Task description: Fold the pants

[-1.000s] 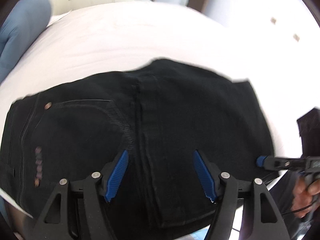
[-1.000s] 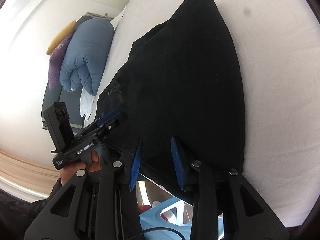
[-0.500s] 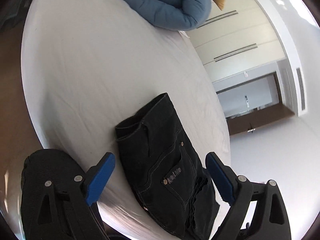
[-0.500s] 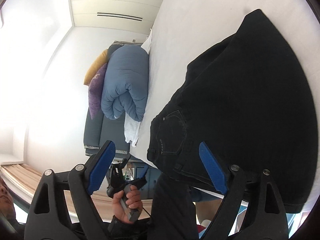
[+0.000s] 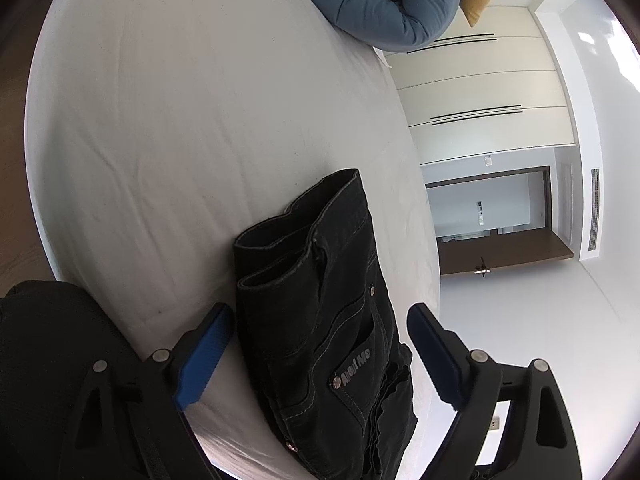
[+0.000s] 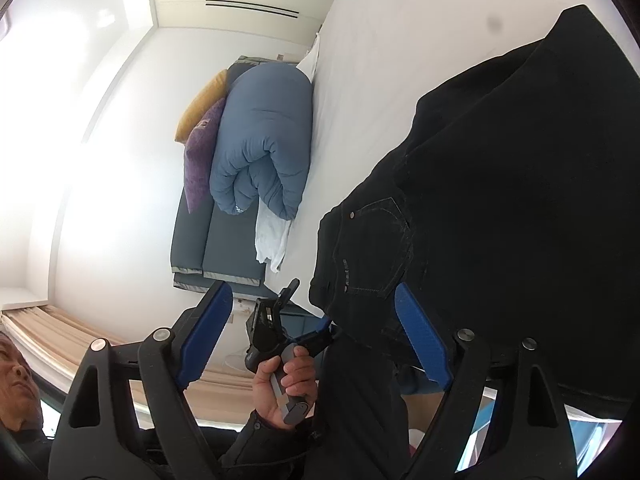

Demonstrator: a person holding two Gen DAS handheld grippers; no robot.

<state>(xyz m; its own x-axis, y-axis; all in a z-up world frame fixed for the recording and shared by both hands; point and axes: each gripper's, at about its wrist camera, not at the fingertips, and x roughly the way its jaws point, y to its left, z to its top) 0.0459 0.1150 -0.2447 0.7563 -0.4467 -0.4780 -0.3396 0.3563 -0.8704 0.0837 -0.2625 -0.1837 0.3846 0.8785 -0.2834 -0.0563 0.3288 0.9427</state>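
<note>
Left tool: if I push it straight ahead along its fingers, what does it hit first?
Most likely the folded black jeans, which lie between the open left tool fingers at the edge of the white bed. Depth is unclear, so contact may come slightly later.

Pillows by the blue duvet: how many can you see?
2. A mustard-yellow pillow and a purple pillow sit stacked against the rolled blue duvet at the head of the bed. More may be hidden behind the duvet.
</note>
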